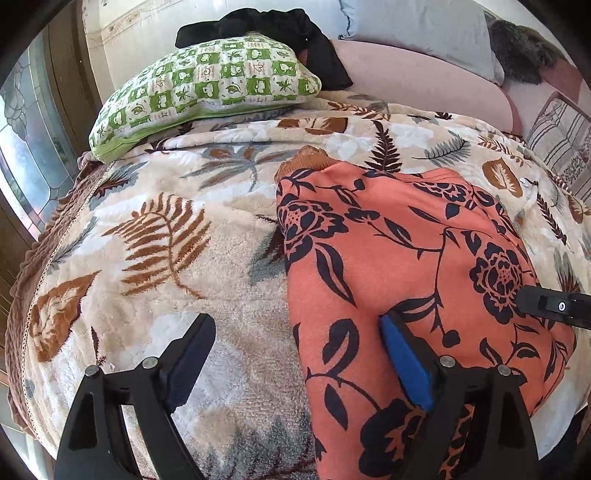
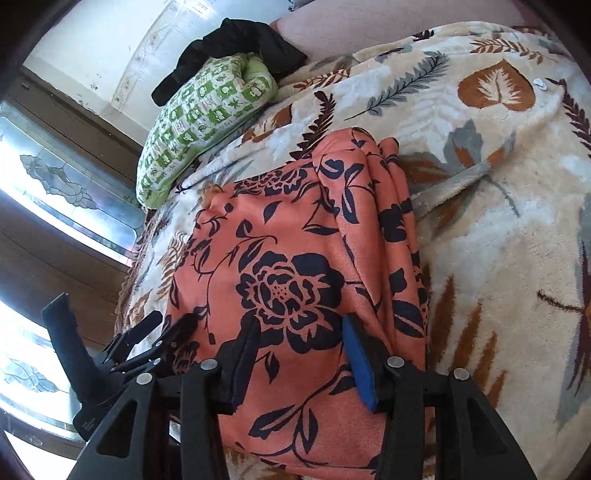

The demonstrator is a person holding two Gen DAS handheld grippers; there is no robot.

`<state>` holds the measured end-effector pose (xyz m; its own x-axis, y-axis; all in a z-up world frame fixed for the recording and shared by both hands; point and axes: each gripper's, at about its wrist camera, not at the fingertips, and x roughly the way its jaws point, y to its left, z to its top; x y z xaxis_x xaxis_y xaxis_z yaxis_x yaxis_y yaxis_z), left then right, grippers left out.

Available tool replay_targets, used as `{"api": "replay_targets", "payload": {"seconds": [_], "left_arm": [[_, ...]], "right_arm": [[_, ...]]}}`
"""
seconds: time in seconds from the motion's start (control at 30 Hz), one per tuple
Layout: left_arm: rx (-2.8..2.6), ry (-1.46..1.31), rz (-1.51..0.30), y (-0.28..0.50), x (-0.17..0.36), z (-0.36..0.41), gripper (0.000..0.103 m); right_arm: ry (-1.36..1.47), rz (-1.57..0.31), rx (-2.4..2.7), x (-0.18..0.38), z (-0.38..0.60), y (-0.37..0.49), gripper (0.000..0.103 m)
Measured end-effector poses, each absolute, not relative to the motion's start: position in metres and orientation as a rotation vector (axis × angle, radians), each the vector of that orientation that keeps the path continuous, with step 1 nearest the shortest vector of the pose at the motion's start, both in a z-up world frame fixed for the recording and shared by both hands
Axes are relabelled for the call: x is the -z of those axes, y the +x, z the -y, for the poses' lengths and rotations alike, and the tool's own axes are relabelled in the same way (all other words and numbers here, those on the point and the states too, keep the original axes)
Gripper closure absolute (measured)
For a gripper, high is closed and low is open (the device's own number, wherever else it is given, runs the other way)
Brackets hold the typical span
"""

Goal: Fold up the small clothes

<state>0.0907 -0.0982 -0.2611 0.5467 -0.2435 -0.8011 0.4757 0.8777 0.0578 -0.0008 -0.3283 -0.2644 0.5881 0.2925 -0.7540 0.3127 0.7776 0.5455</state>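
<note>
An orange garment with a dark floral print (image 1: 399, 258) lies folded on a leaf-patterned fleece blanket (image 1: 166, 221). My left gripper (image 1: 295, 332) is open over the garment's left edge; one finger is over the blanket, the blue-padded finger over the cloth. It holds nothing. In the right wrist view the garment (image 2: 295, 258) lies lengthwise with a bunched fold along its right side. My right gripper (image 2: 299, 332) is open just above the garment's near end and holds nothing. The left gripper (image 2: 140, 343) shows at the lower left there.
A green checked pillow (image 1: 207, 85) lies at the far left of the bed with black clothing (image 1: 266, 26) on it. A pink cushion (image 1: 413, 77) and grey pillow (image 1: 424, 26) sit at the back. A window (image 2: 74, 184) is to the left.
</note>
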Motion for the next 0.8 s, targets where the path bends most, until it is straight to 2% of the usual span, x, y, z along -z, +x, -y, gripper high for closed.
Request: {"api": "replay_targets", "payload": {"seconds": [0.3,0.47,0.6,0.8], "left_arm": [[0.437,0.161,-0.919,0.074,0.224,0.062,0.012],[0.468,0.389,-1.113,0.068,0.251,0.085,0.011],[0.427,0.335,-1.072,0.055,0.199,0.06,0.012],[0.358,0.462,-0.939,0.006,0.121,0.05,0.012]], "right_arm": [[0.64,-1.033,0.179,0.219,0.309,0.026,0.052],[0.626,-1.019,0.194,0.202,0.309,0.072,0.052],[0.66,-1.265,0.172,0.274,0.314,0.114,0.052],[0.444,-1.309,0.089,0.267,0.304,0.119,0.056]]}}
